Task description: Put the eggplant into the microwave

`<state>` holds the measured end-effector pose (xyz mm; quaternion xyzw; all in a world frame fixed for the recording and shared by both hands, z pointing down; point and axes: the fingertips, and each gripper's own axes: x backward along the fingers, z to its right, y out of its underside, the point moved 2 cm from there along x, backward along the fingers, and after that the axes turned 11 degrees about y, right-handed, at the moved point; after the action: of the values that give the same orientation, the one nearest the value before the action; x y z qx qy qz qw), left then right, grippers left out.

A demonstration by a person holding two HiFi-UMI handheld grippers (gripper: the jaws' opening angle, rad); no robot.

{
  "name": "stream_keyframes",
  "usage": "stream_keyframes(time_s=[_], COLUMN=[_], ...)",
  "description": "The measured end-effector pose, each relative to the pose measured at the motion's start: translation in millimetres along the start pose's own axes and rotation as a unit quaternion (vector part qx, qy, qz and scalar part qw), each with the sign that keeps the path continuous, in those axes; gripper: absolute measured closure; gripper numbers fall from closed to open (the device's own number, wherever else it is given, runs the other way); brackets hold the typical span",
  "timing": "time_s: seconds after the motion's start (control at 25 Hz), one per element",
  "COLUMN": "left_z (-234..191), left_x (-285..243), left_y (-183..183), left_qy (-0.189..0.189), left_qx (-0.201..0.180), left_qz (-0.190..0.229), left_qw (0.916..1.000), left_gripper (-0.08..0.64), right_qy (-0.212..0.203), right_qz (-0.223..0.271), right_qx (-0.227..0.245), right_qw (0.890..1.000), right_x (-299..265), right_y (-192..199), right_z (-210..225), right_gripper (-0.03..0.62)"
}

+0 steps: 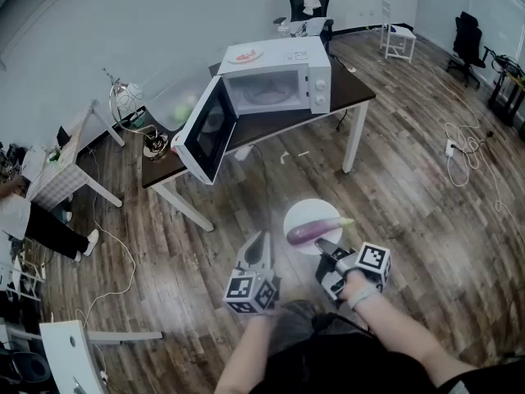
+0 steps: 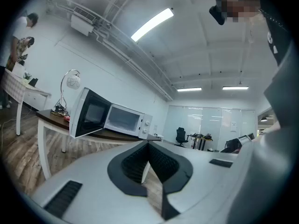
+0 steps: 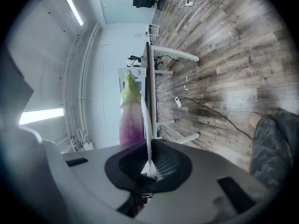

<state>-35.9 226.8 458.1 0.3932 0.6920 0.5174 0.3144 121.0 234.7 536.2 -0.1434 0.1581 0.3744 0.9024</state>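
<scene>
**Carry step: eggplant not yet in microwave**

One eggplant [image 1: 313, 231] lies on one plate [image 1: 299, 214], well short of the one microwave [image 1: 275, 76], whose door [image 1: 205, 130] stands open. The right gripper [image 1: 326, 249] jaws pinch the plate's rim. The left gripper [image 1: 261, 245] jaws are pressed together, empty. Next move, as judged: carry the plate level into the microwave.

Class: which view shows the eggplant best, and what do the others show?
The head view: the whole eggplant lies on the white plate held by the right gripper. The right gripper view shows it lengthwise beside the edge-on plate, its near end hidden; the left gripper view shows none of it.
</scene>
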Motion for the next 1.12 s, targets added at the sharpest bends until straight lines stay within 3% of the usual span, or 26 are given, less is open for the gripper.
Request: stream_keyframes(time_s=[0.52,1.12], left_z=[24.6,-10.6], left_x=[12.3,-27.8], left_y=[12.8,15.9], left_qy=[0.0,-0.011], left_qx=[0.006,0.018], left_qz=[0.001,-0.006], left_qw=[1.0,0.9998], left_gripper=[0.56,0.56], right_qy=[0.004,0.005], right_qz=[0.0,0.0], right_qx=[0.008,0.012], right_qw=[1.0,1.0], right_x=[15.8,-20.8], right_y=[0.4,-29.8], right_z=[17.4,1.0], right_gripper=[0.577,0.575])
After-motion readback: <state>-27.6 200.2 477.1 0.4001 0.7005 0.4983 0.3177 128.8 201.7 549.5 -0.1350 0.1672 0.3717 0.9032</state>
